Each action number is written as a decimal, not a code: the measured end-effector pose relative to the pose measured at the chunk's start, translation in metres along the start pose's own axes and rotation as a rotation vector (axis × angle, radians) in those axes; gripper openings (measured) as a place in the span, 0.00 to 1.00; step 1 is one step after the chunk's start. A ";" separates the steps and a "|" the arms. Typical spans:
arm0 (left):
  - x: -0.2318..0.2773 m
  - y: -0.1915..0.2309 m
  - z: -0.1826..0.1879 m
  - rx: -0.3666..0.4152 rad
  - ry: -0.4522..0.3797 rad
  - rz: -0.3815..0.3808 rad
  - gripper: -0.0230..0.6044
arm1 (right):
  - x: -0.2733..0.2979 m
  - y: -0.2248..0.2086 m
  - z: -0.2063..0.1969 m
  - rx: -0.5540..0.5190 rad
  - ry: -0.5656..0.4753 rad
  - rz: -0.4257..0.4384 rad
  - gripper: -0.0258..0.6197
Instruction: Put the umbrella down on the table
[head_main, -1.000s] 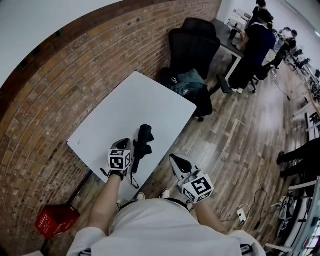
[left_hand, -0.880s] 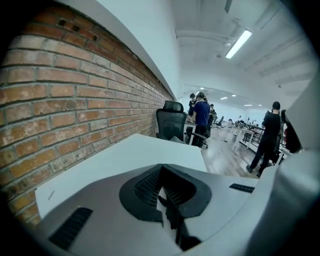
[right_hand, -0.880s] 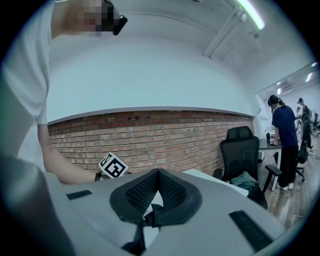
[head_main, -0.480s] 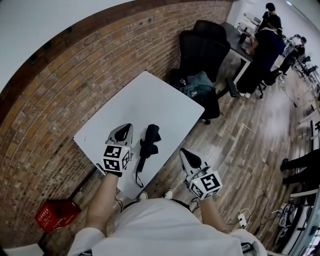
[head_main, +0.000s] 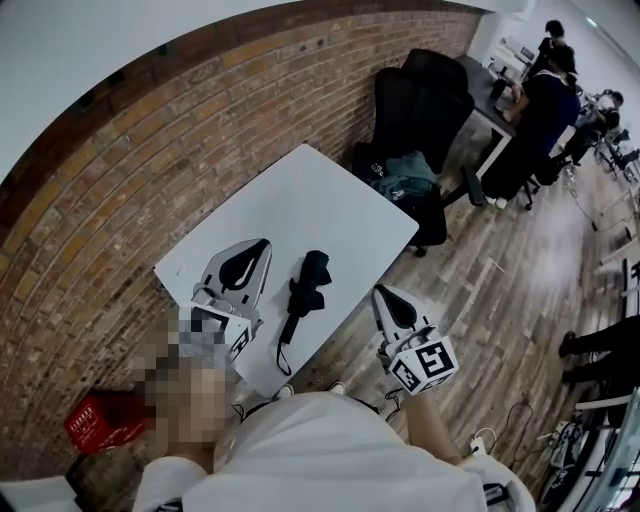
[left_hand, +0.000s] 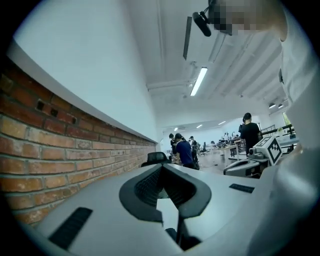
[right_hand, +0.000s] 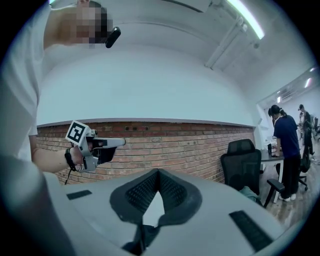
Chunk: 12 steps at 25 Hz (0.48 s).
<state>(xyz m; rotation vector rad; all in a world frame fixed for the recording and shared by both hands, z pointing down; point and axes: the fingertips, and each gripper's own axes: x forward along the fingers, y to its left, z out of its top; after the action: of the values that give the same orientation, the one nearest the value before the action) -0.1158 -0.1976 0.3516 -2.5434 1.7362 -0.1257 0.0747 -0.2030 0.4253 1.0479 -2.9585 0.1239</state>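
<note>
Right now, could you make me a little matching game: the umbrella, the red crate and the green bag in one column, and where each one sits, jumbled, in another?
Things:
1. umbrella
2. red crate
3. green bag

Places:
A. on the floor by the brick wall
B. on the seat of a black chair
C. lying on the white table

Pairs: 1-C, 2-A, 3-B

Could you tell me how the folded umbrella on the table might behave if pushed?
The umbrella looks roughly cylindrical, so it might roll sideways. Its fabric folds probably give under a grip. The strap seems floppy, likely trailing.
</note>
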 end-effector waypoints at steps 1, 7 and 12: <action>-0.009 0.003 0.004 0.006 -0.012 0.015 0.08 | 0.000 0.000 0.002 0.003 -0.004 -0.001 0.07; -0.064 0.024 0.012 0.013 -0.097 0.119 0.07 | -0.001 0.000 0.008 0.000 -0.019 -0.020 0.07; -0.102 0.032 -0.003 0.025 -0.117 0.225 0.07 | -0.010 -0.003 0.005 0.006 -0.009 -0.055 0.07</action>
<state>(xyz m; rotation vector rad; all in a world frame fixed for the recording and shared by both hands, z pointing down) -0.1825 -0.1143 0.3481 -2.2677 1.9437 0.0125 0.0841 -0.1993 0.4206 1.1332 -2.9361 0.1285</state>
